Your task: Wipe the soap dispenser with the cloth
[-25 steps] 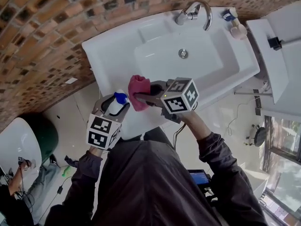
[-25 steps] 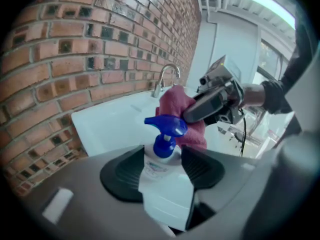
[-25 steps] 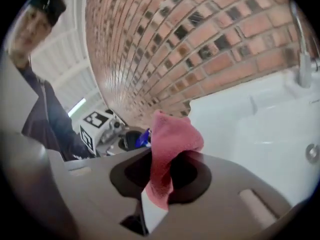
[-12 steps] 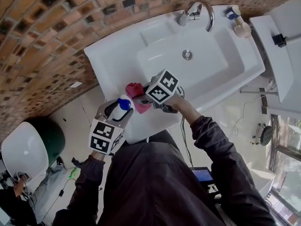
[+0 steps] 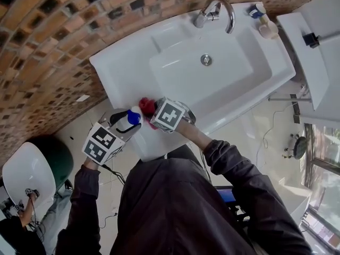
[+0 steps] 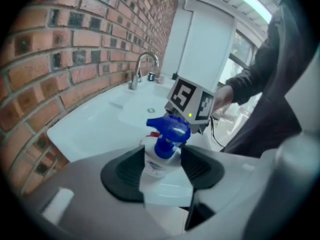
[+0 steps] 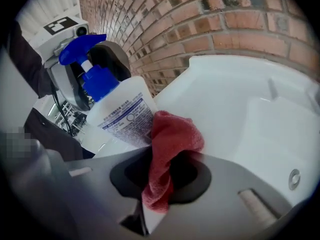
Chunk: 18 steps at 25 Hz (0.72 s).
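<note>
Red terry cloth — pinched by right gripper — apparently touches the smooth plastic soap dispenser left gripper clasps.

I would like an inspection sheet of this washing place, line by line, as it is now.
Surface: white sink.
Job's things: soap dispenser held before the sink; red cloth against its side.
Clutter: two small items at the sink's back corner, too small to tell.
Grippers: left tongs shut on the soap dispenser; right tongs shut on the cloth.
Cables: dark cable below the left tongs.
Surroundings: brick wall, tap.
</note>
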Tool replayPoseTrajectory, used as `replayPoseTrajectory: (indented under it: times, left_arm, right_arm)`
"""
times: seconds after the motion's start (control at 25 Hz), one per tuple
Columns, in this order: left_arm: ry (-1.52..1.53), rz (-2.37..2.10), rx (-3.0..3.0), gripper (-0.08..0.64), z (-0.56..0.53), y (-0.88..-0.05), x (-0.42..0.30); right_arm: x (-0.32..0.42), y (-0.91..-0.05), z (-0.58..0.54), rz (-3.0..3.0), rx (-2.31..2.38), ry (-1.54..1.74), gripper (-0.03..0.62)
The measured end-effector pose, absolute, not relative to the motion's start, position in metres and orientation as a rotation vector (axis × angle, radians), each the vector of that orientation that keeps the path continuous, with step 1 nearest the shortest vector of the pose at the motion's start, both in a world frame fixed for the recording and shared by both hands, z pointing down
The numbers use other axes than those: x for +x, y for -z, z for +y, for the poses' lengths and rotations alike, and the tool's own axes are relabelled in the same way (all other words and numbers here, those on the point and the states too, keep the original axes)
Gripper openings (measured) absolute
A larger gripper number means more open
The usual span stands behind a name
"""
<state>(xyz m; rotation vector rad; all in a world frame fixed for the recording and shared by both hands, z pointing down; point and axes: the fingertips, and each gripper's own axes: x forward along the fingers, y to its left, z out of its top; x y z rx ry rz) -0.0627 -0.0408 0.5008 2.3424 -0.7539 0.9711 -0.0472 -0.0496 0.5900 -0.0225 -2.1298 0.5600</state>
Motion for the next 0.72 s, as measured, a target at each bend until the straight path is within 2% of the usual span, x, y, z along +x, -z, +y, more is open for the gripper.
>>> replayPoseTrajectory:
  times: [0.16, 0.28, 0.52, 0.64, 0.72]
  left_arm:
    - [-1.068, -0.814, 2.33, 0.235, -0.041, -0.495, -0.067]
    - [-0.968, -1.016, 2.231, 0.244, -0.038, -0.489, -0.068]
    - [-0.858, -1.26, 2.034, 0.307, -0.028, -0.513, -0.051]
    - [-0.916, -1.306, 2.018, 0.304, -0.041, -0.522, -0.053]
    - [-0.956, -1.255, 2.082, 0.278, -0.044, -0.524, -0.051]
  right_arm:
    - [-0.047, -0.585, -0.048, -2.153, -0.009, -0.586, 0.066]
    - [-0.046, -0.578, -0.047, -2.176, -0.001, -0.585, 0.066]
    - [-0.042, -0.565, -0.045, -2.207, 0.026, -0.582, 0.066]
    - [-0.036, -0.56, -0.043, -2.213, 0.038, -0.581, 0.066]
    - [-0.029, -0.557, -0.041, -2.215, 0.047, -0.585, 0.066]
